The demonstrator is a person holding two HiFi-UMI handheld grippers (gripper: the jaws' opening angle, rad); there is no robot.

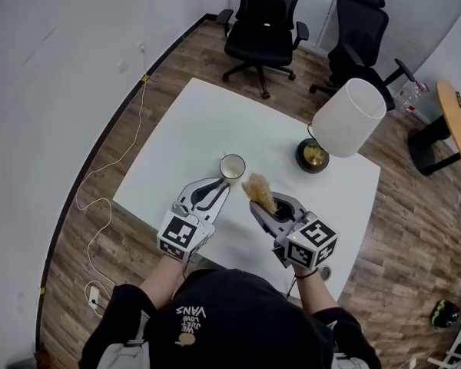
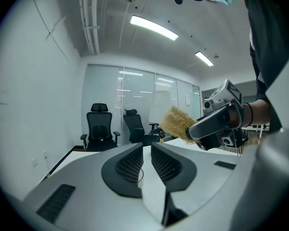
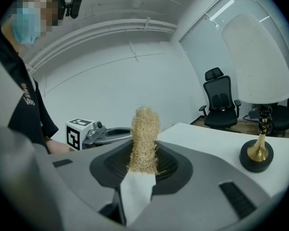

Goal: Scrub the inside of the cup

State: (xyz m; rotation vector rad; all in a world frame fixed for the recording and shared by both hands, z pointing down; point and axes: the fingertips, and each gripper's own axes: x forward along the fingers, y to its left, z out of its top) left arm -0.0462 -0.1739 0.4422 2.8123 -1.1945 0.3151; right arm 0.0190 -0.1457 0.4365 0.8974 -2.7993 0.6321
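While the cup stands upright near the middle of the white bench, the left claw meets its near side with jaws drawn to a thin slot. It seems clenched on the cup's wall or a handle, though which I cannot tell. Just right of it, the right claw grasps the lower end of a straw-coloured fibre scrubber, whose bushy top stands free. Probably ceramic, the cup should be stiff, smooth, fairly light and easily chipped, so a firm pinch at rim or handle suits it. The scrubber looks light and springy, best held at its base. A lamp stands far right.
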